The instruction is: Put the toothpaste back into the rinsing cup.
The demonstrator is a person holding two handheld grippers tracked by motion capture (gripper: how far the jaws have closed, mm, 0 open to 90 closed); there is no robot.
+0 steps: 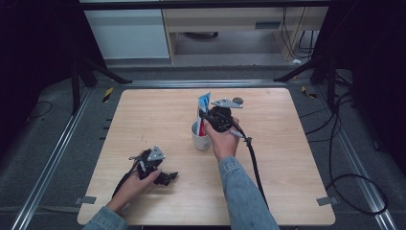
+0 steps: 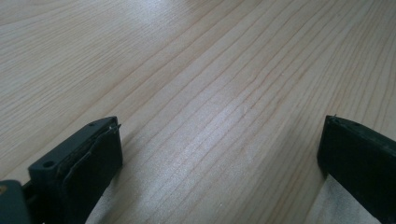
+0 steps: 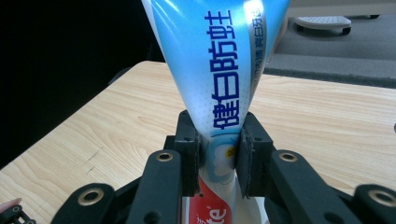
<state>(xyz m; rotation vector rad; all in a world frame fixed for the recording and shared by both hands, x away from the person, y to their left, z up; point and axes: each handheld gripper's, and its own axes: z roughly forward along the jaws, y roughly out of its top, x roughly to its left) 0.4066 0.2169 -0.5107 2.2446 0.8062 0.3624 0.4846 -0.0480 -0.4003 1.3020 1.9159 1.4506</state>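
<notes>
A blue, white and red toothpaste tube (image 1: 204, 109) stands upright in a white cup (image 1: 201, 138) near the middle of the wooden table (image 1: 143, 120). My right gripper (image 1: 206, 117) is shut on the tube just above the cup; in the right gripper view both black pads pinch the tube (image 3: 219, 93) at its narrow waist, and the gripper (image 3: 218, 154) points level. My left gripper (image 1: 168, 177) rests on the table at the front left, jaws wide apart, with nothing but bare wood between them (image 2: 219, 154).
A black cable (image 1: 253, 163) trails from the right gripper toward the front edge. A small dark round object (image 1: 238, 101) lies on the table behind the right gripper. Metal frame legs and floor cables surround the table.
</notes>
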